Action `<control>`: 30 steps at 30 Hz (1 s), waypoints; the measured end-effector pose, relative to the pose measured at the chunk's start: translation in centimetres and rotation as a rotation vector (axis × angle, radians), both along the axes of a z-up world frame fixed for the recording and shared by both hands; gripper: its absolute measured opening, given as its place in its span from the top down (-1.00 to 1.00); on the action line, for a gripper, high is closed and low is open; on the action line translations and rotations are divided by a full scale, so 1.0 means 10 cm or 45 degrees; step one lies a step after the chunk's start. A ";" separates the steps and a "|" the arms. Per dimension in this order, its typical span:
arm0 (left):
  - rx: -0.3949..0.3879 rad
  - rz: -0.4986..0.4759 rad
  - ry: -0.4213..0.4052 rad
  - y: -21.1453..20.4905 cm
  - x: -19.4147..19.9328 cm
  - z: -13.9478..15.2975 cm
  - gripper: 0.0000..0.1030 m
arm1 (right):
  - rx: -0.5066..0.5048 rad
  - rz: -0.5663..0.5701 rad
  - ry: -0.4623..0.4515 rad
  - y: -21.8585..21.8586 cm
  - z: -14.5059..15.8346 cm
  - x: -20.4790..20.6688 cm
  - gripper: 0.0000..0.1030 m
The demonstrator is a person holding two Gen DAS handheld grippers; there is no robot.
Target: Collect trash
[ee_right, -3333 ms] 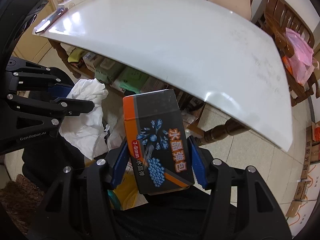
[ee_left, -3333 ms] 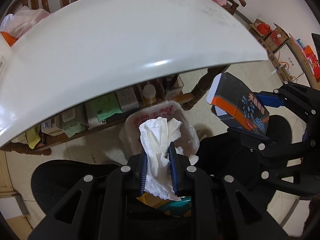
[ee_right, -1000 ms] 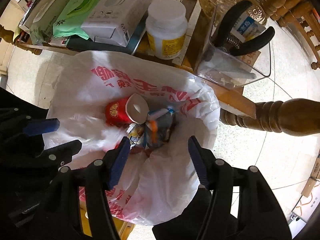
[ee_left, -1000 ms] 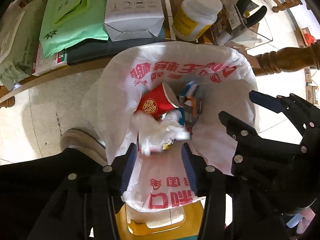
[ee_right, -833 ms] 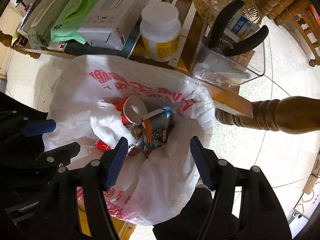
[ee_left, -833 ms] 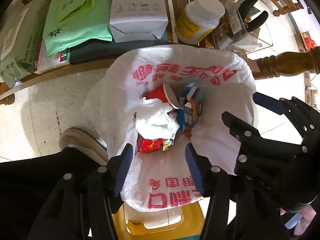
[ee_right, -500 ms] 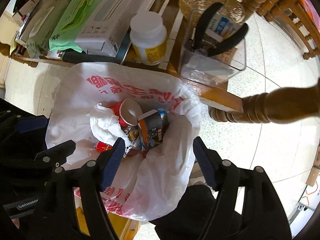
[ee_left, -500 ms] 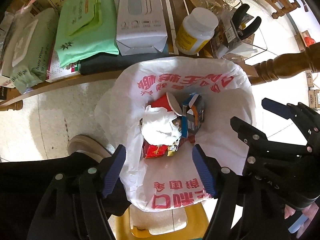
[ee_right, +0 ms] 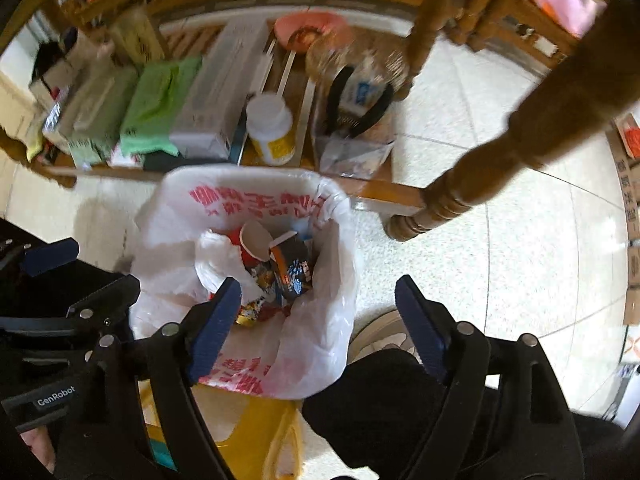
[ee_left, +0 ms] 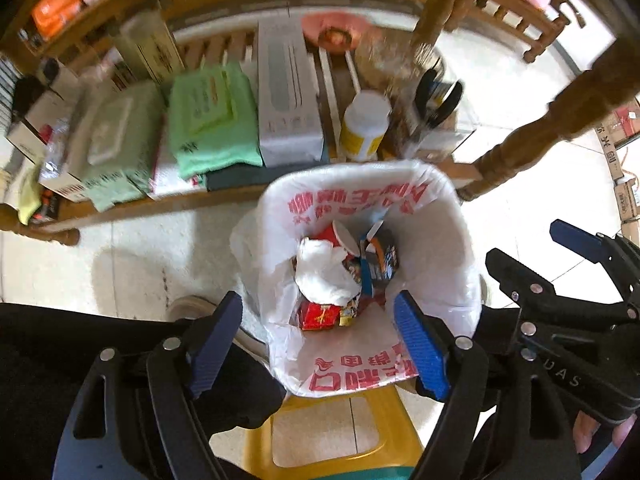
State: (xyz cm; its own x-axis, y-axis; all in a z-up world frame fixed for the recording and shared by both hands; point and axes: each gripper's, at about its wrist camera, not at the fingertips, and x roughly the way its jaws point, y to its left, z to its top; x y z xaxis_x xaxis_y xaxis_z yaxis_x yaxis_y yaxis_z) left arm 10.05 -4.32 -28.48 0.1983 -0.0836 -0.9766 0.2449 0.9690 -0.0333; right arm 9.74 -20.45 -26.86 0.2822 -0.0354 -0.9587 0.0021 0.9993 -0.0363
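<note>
Partly buried under tissue [ee_left: 324,276]: red cup [ee_left: 340,236].

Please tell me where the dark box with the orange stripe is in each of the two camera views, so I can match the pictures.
Left wrist view: the dark box stands inside the white bag, right of centre, right of the crumpled tissue.
Right wrist view: the dark box is left of centre, inside the bag, right of the tissue.
Shared landmark: the red paper cup, just behind the box in both.
</note>
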 end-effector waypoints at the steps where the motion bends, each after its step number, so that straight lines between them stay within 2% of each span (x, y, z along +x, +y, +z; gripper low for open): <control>1: 0.004 -0.007 -0.028 -0.01 -0.04 0.07 -0.48 | -0.006 -0.012 -0.022 0.00 0.05 -0.05 -0.54; 5: -0.032 -0.015 -0.139 -0.02 -0.23 0.39 -0.49 | -0.024 -0.101 -0.165 -0.10 0.39 -0.30 -0.74; 8: -0.063 0.007 -0.232 0.01 -0.35 0.69 -0.54 | -0.022 -0.150 -0.253 -0.17 0.65 -0.48 -0.75; 11: -0.086 0.023 -0.339 0.03 -0.46 0.99 -0.60 | 0.001 -0.143 -0.372 -0.13 1.04 -0.72 -0.78; 14: -0.106 0.039 -0.448 0.05 -0.57 1.31 -0.62 | -0.046 -0.134 -0.518 -0.05 1.44 -0.93 -0.87; 19: -0.141 0.091 -0.645 0.12 -0.77 1.91 -0.73 | -0.123 -0.148 -0.724 0.03 1.99 -1.22 -0.87; 23: -0.072 0.095 -0.832 0.11 -0.96 2.32 -0.81 | -0.195 -0.166 -0.854 0.10 2.32 -1.41 -0.87; 25: -0.032 0.112 -0.910 0.11 -1.06 2.51 -0.85 | -0.195 -0.175 -0.903 0.11 2.45 -1.49 -0.87; 30: -0.008 0.148 -1.085 0.13 -1.28 2.92 -0.85 | -0.171 -0.209 -1.018 0.10 2.76 -1.71 -0.87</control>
